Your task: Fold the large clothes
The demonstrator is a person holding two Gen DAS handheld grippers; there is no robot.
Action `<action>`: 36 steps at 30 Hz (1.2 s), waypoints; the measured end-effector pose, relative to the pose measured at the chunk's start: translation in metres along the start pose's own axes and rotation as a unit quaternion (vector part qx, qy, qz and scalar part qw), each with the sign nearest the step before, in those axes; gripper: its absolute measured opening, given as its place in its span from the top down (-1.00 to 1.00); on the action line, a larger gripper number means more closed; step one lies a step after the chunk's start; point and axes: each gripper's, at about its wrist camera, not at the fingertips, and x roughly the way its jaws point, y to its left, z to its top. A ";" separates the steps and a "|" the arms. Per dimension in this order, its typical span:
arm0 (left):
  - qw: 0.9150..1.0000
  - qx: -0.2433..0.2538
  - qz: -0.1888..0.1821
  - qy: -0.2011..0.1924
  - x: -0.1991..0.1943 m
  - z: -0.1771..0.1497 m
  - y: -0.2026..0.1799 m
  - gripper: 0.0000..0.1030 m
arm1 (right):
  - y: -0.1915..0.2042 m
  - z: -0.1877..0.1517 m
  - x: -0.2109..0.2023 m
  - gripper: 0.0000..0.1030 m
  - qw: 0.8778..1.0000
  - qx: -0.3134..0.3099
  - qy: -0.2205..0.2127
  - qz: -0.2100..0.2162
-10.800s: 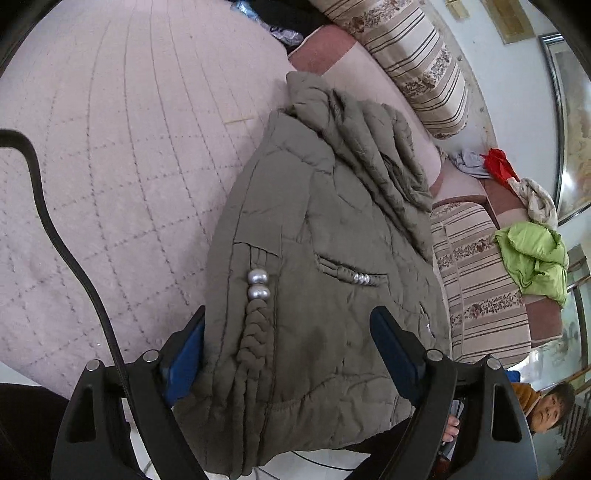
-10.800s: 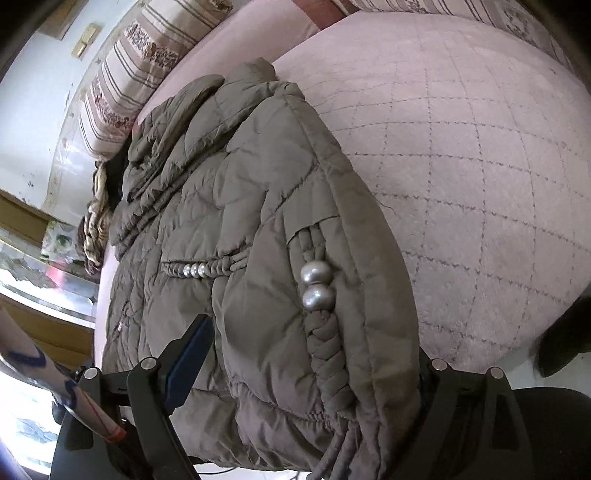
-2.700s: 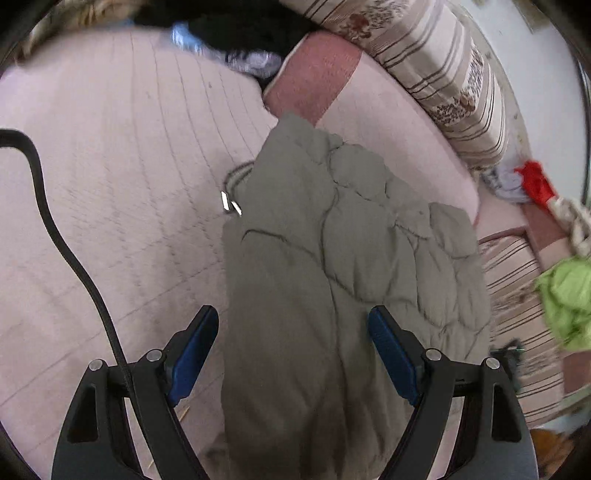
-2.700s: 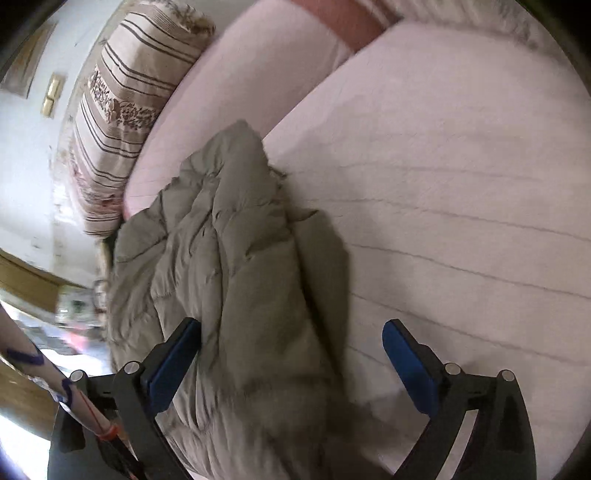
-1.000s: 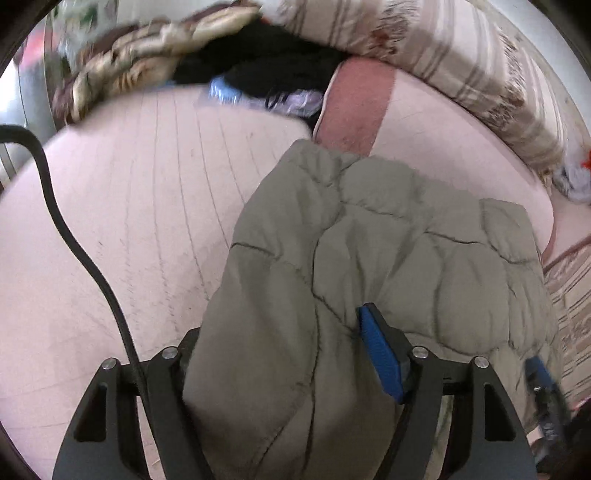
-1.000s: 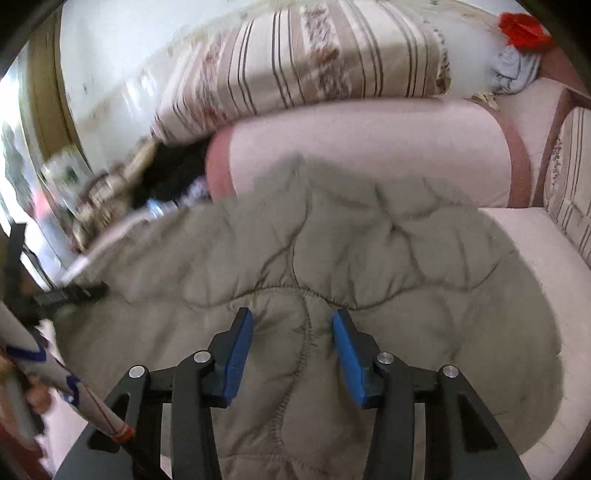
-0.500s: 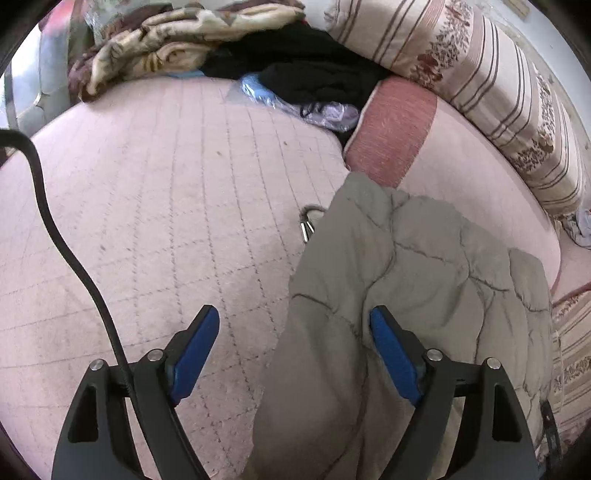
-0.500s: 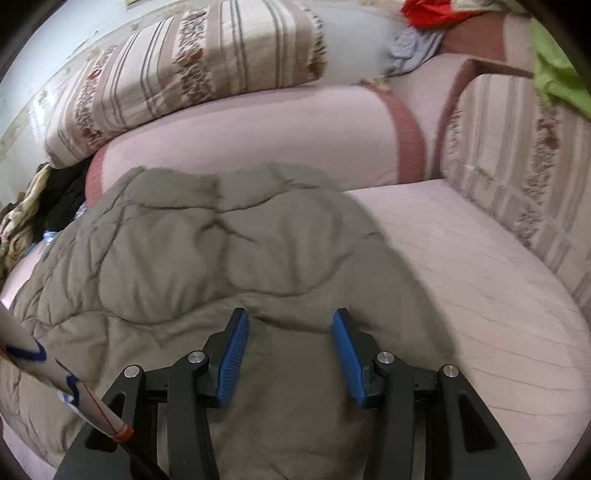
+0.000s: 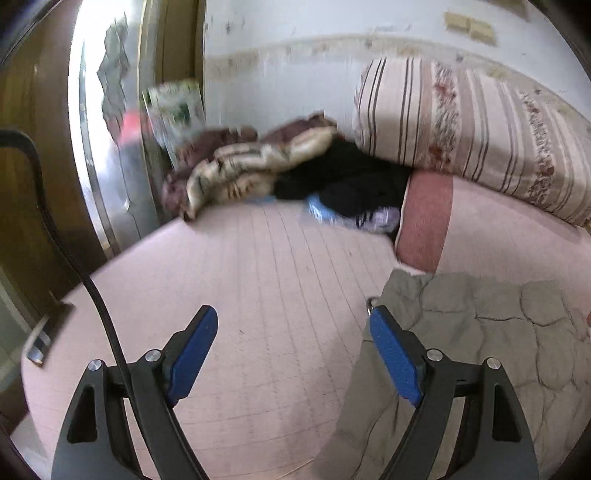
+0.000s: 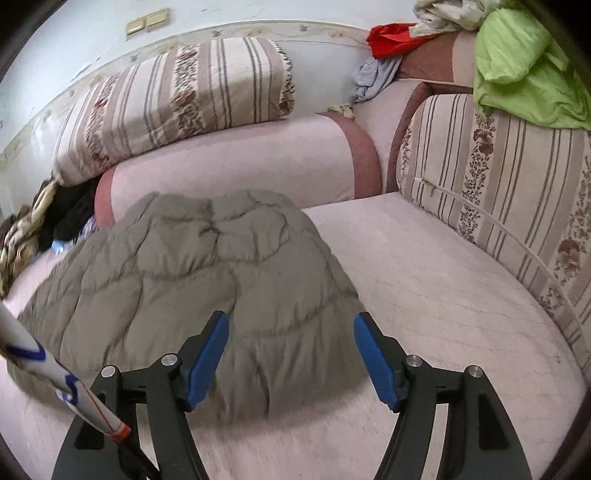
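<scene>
A: Item one, the garment?

B: Quilted olive jacket (image 10: 207, 280), folded into a padded bundle, lying on the pink quilted seat (image 10: 424, 280) just in front of the pink bolster (image 10: 236, 166). In the right wrist view it fills the centre out to 9 o'clock; in the left wrist view it sits at 4 o'clock.

A: Tongs?

B: Left gripper (image 9: 291, 354): jaws spread wide, only bare seat between them; the jacket's edge lies behind its right finger. Right gripper (image 10: 291, 354): jaws have just been opening, now spread over the jacket's near edge, pads clear of the cloth.

A: Surroundings?

B: Striped cushion (image 10: 177, 99) at 11 o'clock, green cloth (image 10: 524, 66) and red cloth (image 10: 395, 35) at 1 o'clock, black clothing (image 9: 347, 177) at 12 in the left view.
</scene>
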 end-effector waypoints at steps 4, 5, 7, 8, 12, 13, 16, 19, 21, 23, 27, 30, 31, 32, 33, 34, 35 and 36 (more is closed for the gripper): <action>0.998 0.024 -0.037 -0.036 -0.053 -0.006 0.005 -0.86 | 0.006 -0.021 -0.025 -0.49 0.999 0.002 0.019 0.029; 0.997 0.034 -0.050 -0.040 -0.064 -0.009 0.005 -0.87 | 0.008 -0.026 -0.031 -0.49 0.999 0.001 0.022 0.035; 0.996 0.048 -0.065 -0.042 -0.085 -0.017 0.004 -0.87 | 0.014 -0.041 -0.049 -0.52 0.999 -0.005 0.024 0.047; 0.995 0.052 -0.080 -0.039 -0.096 -0.023 0.005 -0.88 | 0.017 -0.048 -0.056 -0.54 0.998 -0.009 0.026 0.050; 0.990 0.061 -0.126 -0.018 -0.141 -0.052 0.008 -0.89 | 0.023 -0.077 -0.082 -0.55 0.998 -0.016 0.038 0.056; 0.989 0.062 -0.135 -0.014 -0.154 -0.060 0.009 -0.89 | 0.023 -0.083 -0.087 -0.55 0.997 -0.017 0.042 0.056; 0.987 0.063 -0.148 -0.022 -0.186 -0.079 0.014 -0.89 | 0.019 -0.104 -0.101 -0.56 0.997 -0.010 0.055 0.061; 0.987 0.077 -0.137 -0.027 -0.215 -0.100 0.015 -0.89 | 0.016 -0.119 -0.109 -0.56 0.996 -0.014 0.061 0.059; 0.986 0.090 -0.140 -0.029 -0.231 -0.114 0.012 -0.89 | 0.015 -0.127 -0.112 -0.56 0.997 -0.020 0.059 0.049; 0.984 0.104 -0.142 -0.023 -0.241 -0.127 0.006 -0.89 | 0.012 -0.131 -0.114 -0.56 0.997 -0.019 0.060 0.046; 0.979 0.127 -0.160 0.011 -0.251 -0.149 -0.006 -0.89 | 0.009 -0.132 -0.120 -0.56 0.998 -0.017 0.049 0.044; 0.975 0.135 -0.172 0.043 -0.255 -0.165 -0.014 -0.89 | 0.008 -0.133 -0.123 -0.56 0.998 -0.023 0.042 0.034; 0.975 0.138 -0.169 0.051 -0.256 -0.170 -0.016 -0.89 | 0.008 -0.134 -0.123 -0.56 0.998 -0.024 0.041 0.034; 0.974 0.142 -0.165 0.059 -0.256 -0.175 -0.018 -0.89 | 0.008 -0.134 -0.123 -0.57 0.998 -0.025 0.041 0.034; 0.974 0.146 -0.163 0.064 -0.257 -0.179 -0.020 -0.89 | 0.008 -0.134 -0.124 -0.57 0.998 -0.026 0.041 0.034; 0.974 0.149 -0.160 0.067 -0.258 -0.184 -0.021 -0.89 | 0.008 -0.135 -0.124 -0.57 0.998 -0.029 0.041 0.035; 0.974 0.151 -0.156 0.068 -0.258 -0.188 -0.022 -0.89 | 0.009 -0.136 -0.124 -0.58 0.998 -0.033 0.040 0.037; 0.974 0.153 -0.149 0.072 -0.257 -0.191 -0.023 -0.89 | 0.009 -0.137 -0.123 -0.60 0.998 -0.037 0.040 0.037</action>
